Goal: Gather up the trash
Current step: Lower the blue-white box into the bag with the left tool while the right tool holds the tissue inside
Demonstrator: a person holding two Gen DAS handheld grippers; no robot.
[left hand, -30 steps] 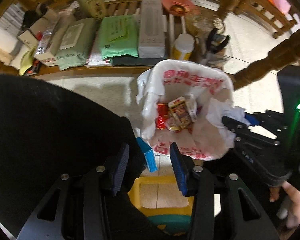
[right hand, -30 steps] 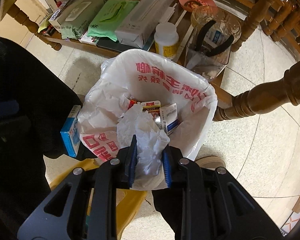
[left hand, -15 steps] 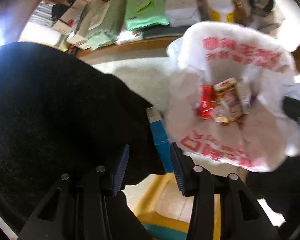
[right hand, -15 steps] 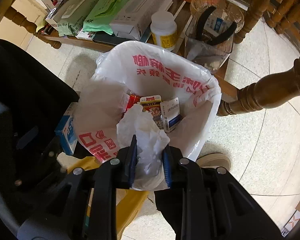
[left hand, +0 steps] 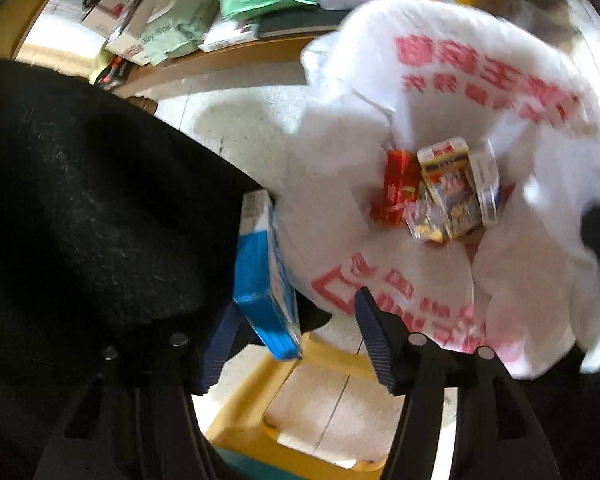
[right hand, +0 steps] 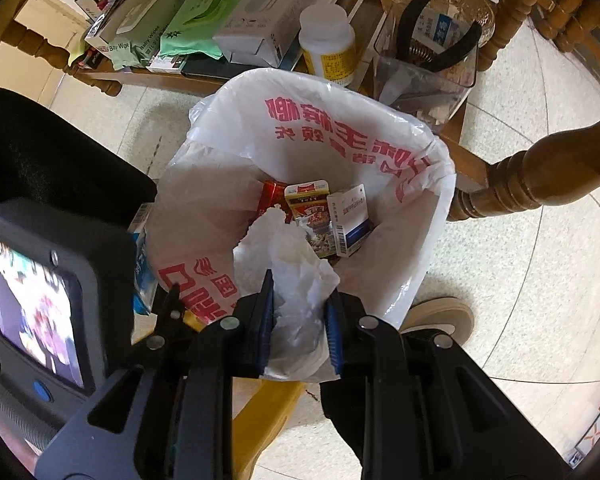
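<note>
Both wrist cameras look steeply down, close above the shared white bag [left hand: 440, 92] [right hand: 340, 120].

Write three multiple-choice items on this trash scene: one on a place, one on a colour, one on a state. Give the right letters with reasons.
1. Where is the blue box?
A. inside the bag
B. outside the bag, beside black fabric
C. on the wooden shelf

2. What colour is the print on the white bag?
A. red
B. green
C. black

3. What is the right claw doing?
A. standing open and empty
B. clamping the bag's near edge
C. gripping the white bottle

Answers: B, the box sits left of the bag wall; A, red characters run along the plastic; B, bunched plastic is pinched between its pads.
</note>
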